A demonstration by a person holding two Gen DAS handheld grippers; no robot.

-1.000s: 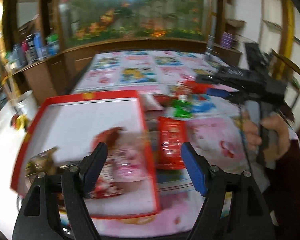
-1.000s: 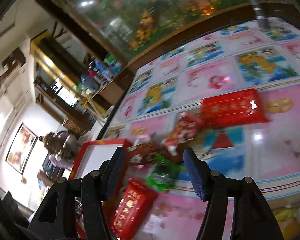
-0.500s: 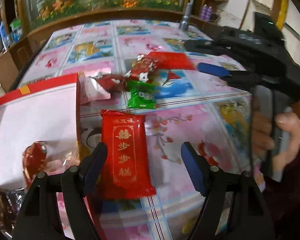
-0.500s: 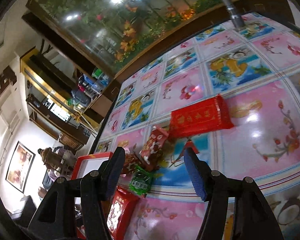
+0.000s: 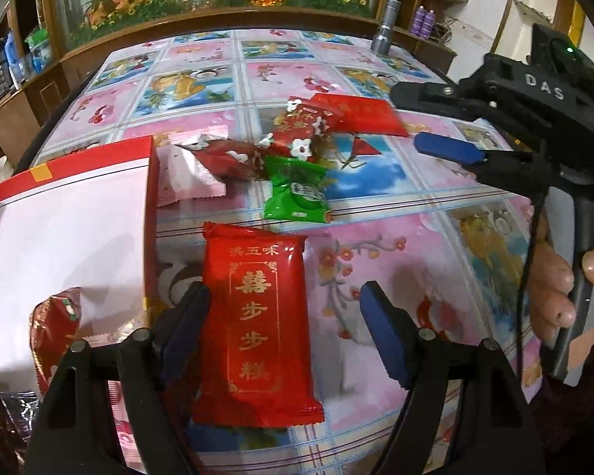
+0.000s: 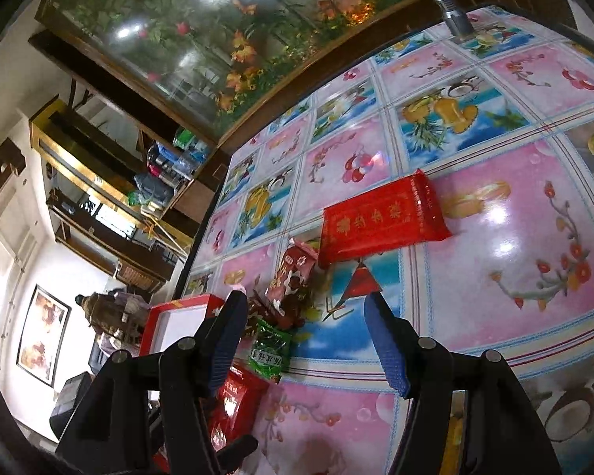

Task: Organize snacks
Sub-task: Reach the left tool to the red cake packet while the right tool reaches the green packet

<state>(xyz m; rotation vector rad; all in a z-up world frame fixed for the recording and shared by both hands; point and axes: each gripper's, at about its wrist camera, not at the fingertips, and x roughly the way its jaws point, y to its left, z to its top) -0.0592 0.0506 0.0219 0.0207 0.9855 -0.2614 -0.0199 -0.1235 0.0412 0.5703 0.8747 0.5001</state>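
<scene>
Left gripper (image 5: 285,308) is hanging spread over the table, its jaws straddling the long red snack pack (image 5: 255,324); the left pad is lying at the pack's edge, the right pad standing apart from it, nothing pinched. All places here taken from that red pack: the red-rimmed box (image 5: 59,213) is sitting just left of it, with a red wrapped snack (image 5: 55,328) lying inside; a green pack (image 5: 297,192) is lying just beyond it, and further beyond are a dark red pack (image 5: 227,156), a pink-white pack (image 5: 186,176), a flowered red pack (image 5: 303,128) and a flat red pack (image 5: 356,113), clustered and partly overlapping. Right gripper (image 5: 427,118) is hovering to the far right, spread, a hand (image 5: 558,285) gripping its handle. Right wrist view: right gripper (image 6: 303,334) is spread and empty above the floral tablecloth (image 6: 514,277); the long red snack pack (image 6: 237,403) is showing low behind the left finger, the green pack (image 6: 269,350) just beyond it, the flat red pack (image 6: 380,219) well beyond, the box (image 6: 178,312) left.
</scene>
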